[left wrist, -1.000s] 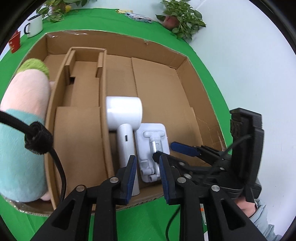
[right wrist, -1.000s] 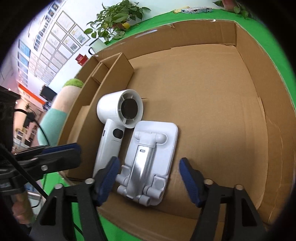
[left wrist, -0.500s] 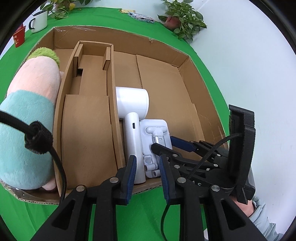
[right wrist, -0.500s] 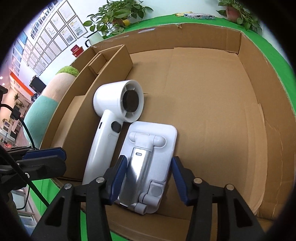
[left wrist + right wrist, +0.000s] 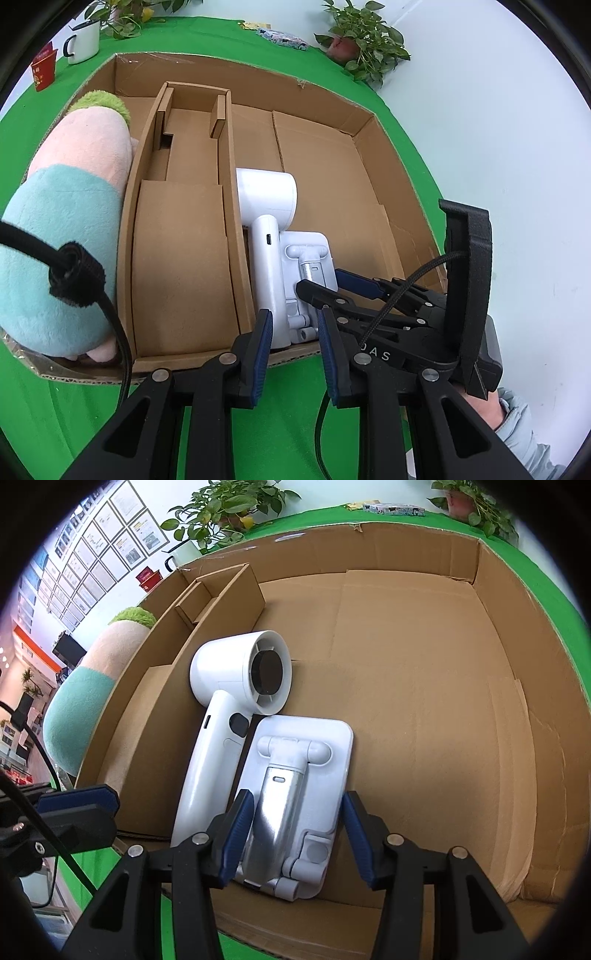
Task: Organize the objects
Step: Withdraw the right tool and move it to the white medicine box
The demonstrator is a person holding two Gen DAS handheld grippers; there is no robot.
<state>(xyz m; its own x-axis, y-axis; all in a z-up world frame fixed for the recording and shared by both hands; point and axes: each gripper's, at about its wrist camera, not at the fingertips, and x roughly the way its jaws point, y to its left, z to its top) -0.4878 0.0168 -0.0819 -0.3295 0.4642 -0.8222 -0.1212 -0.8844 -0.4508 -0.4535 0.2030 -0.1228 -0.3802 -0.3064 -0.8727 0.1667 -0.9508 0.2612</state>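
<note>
With the right gripper [image 5: 297, 834] half-open and clamped across the white phone stand [image 5: 295, 805] beside the hand fan [image 5: 236, 709] in the cardboard box [image 5: 498, 602], I'd lift it straight, while the left gripper [image 5: 293, 347], nearly closed, holds nothing

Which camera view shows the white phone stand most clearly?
The right wrist view: the phone stand lies almost whole between the right tongs, with hinge and silver arm clear. In the left wrist view only its upper part shows, behind the fan's handle and the right tongs.

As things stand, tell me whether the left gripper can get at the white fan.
Probably yes: the left gripper hovers empty just above the fan handle, nothing between; the right gripper straddles the phone stand beside it.
</note>
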